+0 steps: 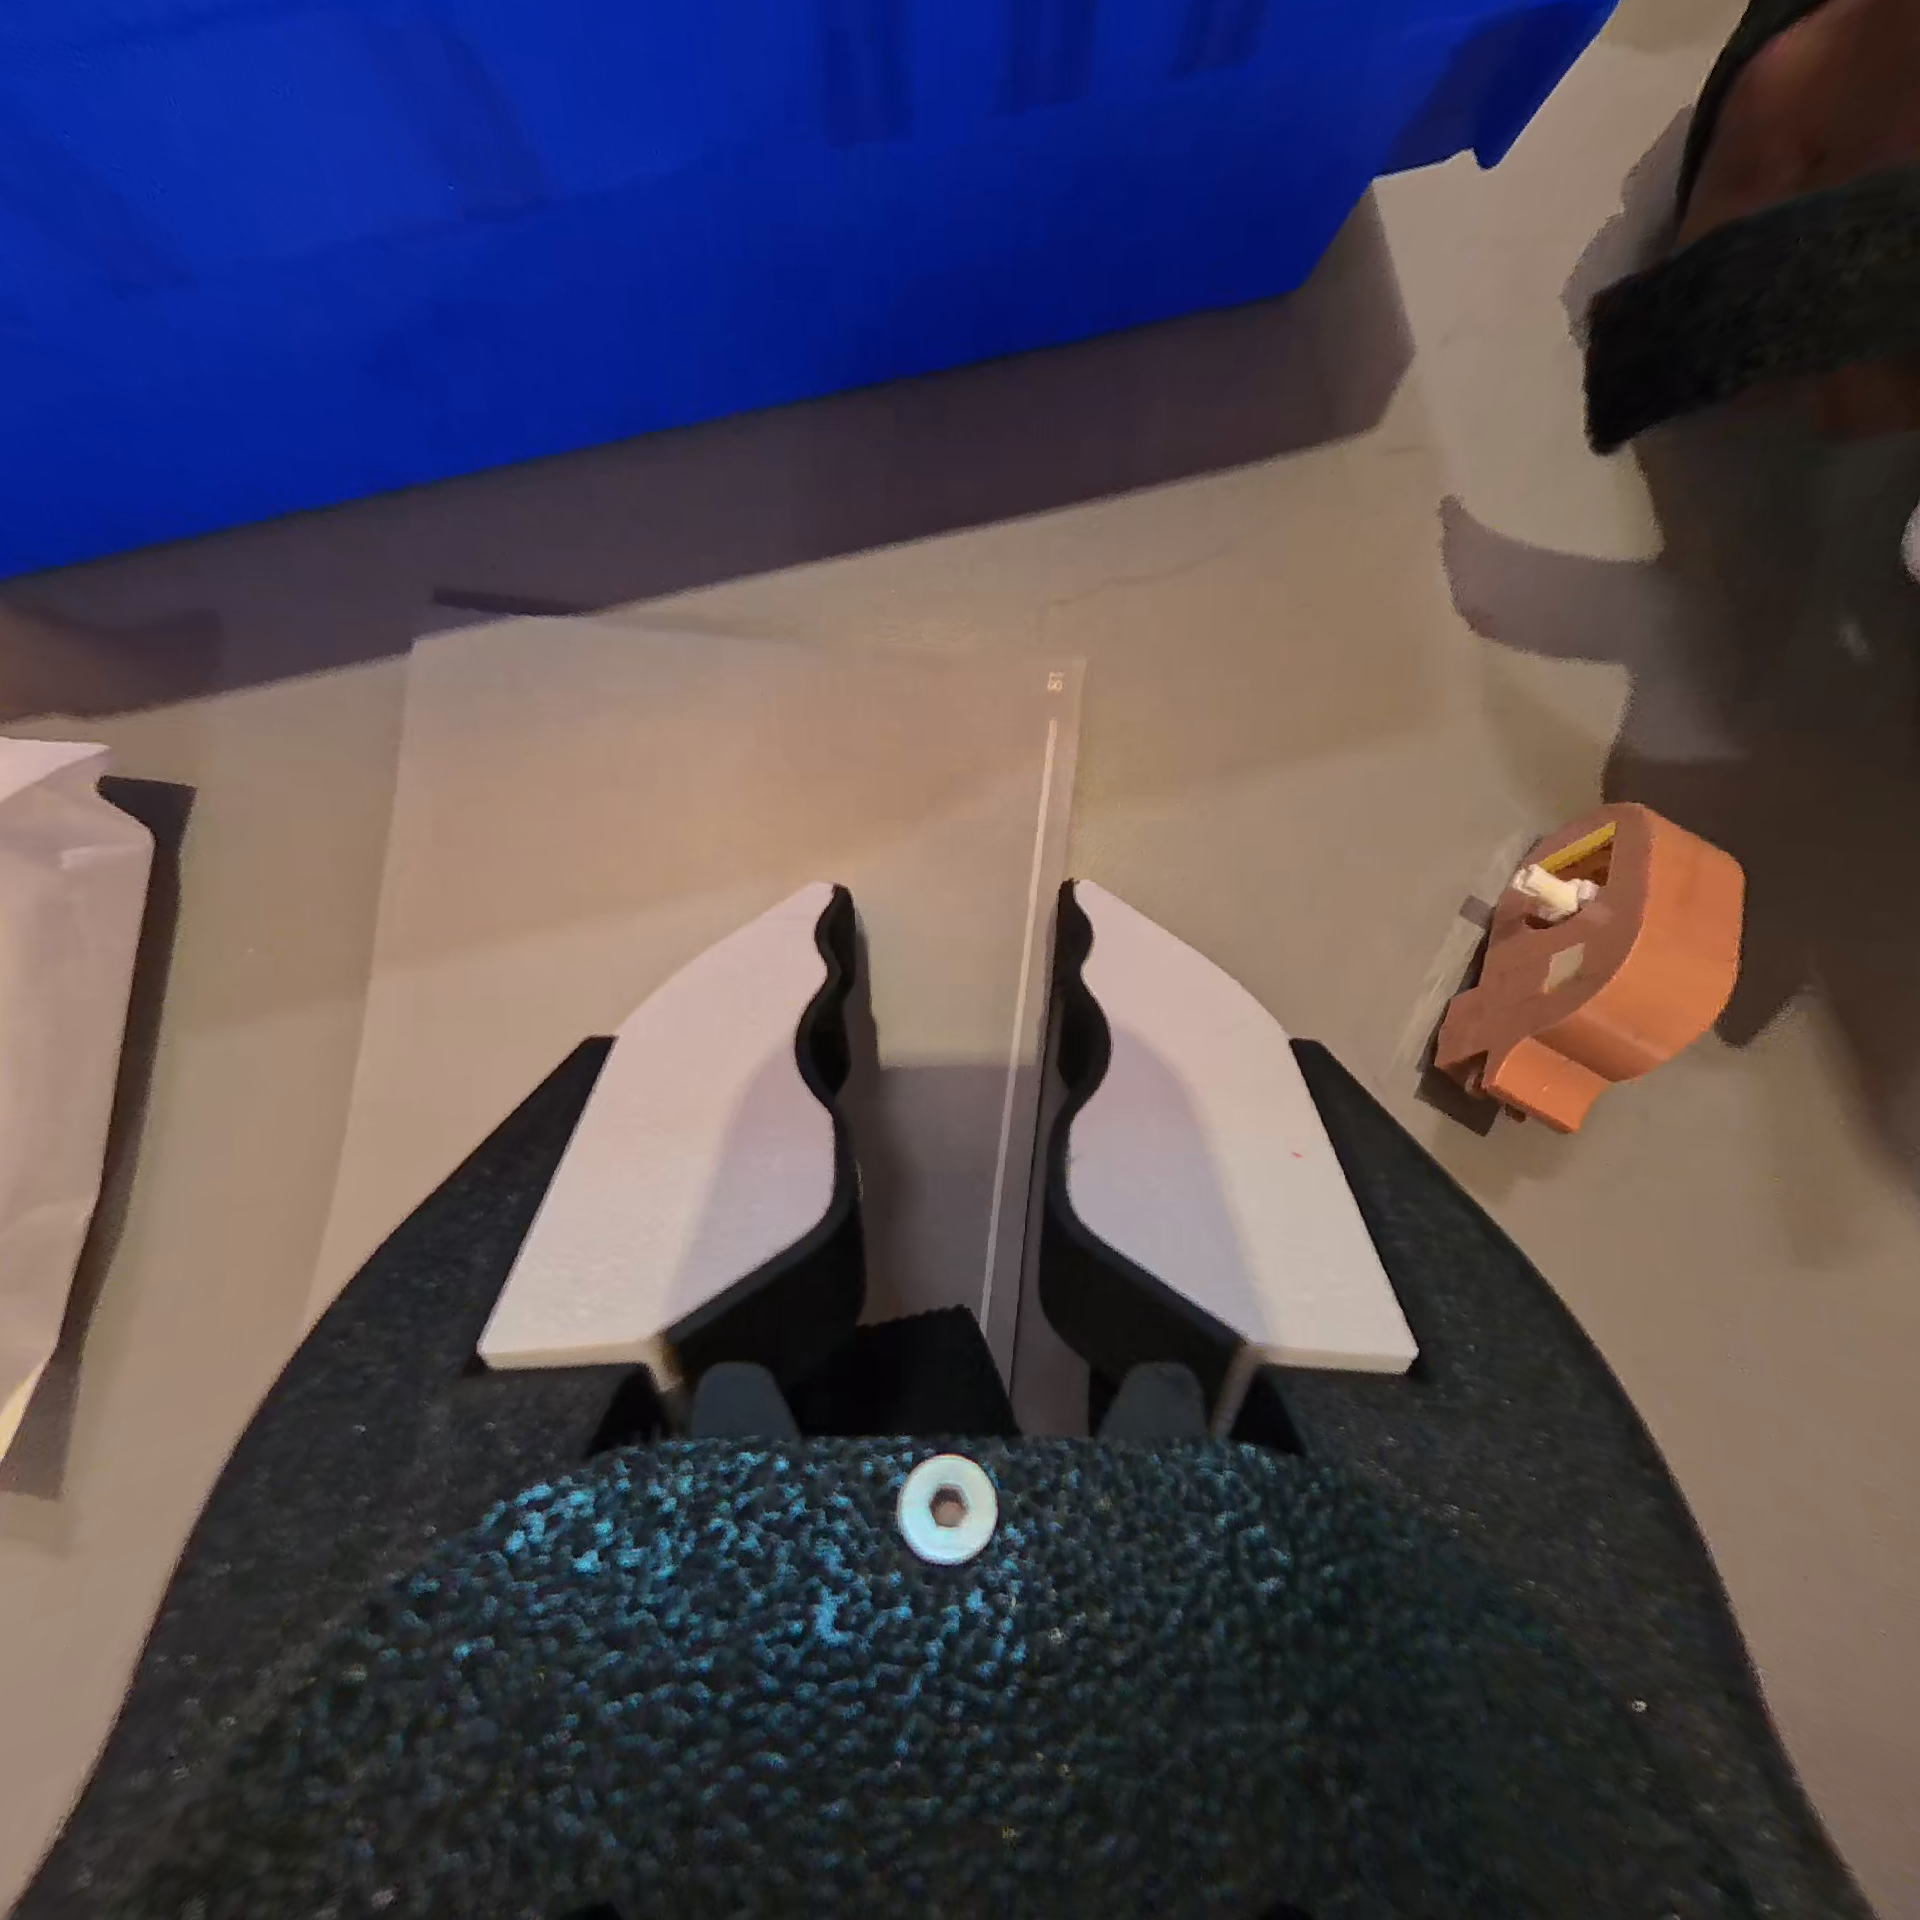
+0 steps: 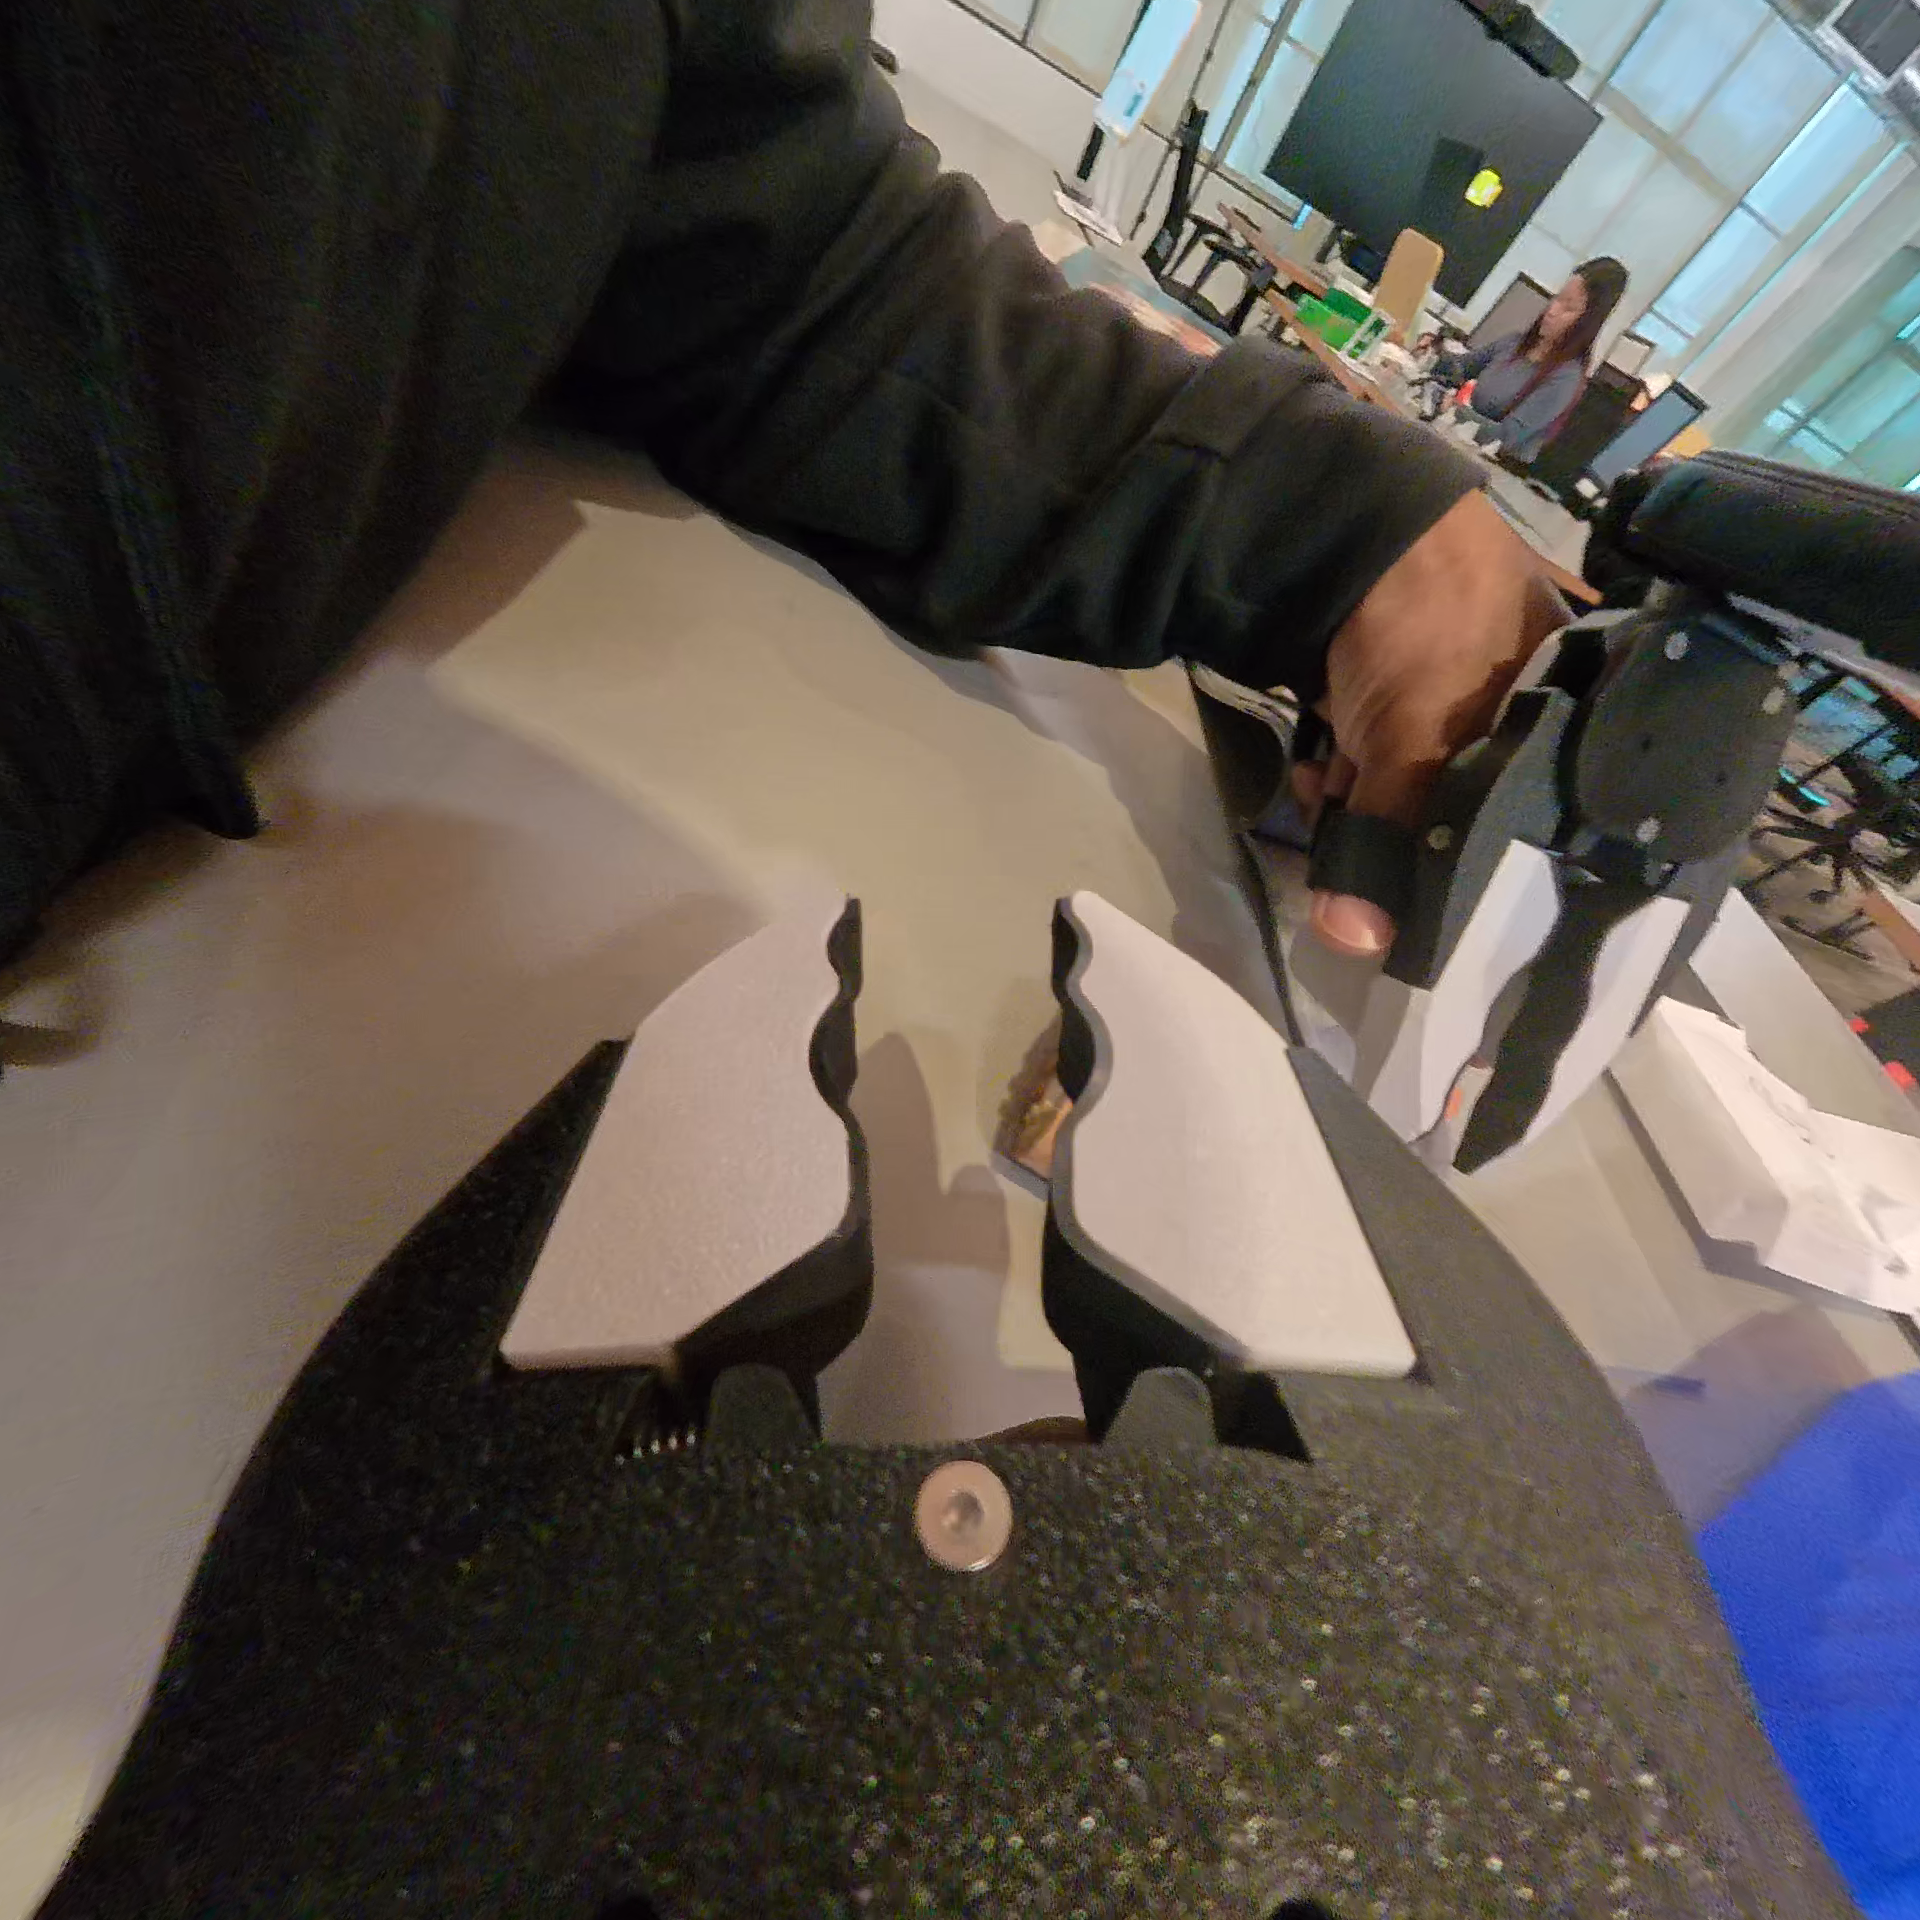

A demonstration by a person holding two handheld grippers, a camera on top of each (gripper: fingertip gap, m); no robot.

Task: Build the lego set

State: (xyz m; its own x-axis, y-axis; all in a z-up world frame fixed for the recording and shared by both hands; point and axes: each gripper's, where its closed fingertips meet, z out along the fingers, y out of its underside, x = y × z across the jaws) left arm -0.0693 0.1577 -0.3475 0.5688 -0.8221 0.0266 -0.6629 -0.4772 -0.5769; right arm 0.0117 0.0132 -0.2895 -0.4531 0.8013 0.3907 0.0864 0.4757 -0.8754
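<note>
Left wrist view: left gripper [image 1: 956,894] jaws apart, nothing gripped — clear bag [image 1: 727,790] flat on bench [image 1: 1247,582], brown tape dispenser [image 1: 1590,966] at 3 o'clock. Right gripper [image 2: 956,914] jaws apart & empty.

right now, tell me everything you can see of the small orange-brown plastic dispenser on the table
The small orange-brown plastic dispenser lies on the grey table, right of the left gripper and apart from it. Its rounded orange shell curves away from that gripper; a flatter, darker brown face with a small pale diamond mark lies uppermost. A short white peg and a yellow sliver show in its top notch, and a small grey tab sticks out toward the clear plastic sheet. A dark blurred shape overhangs its far side. Nothing grips it.
</note>
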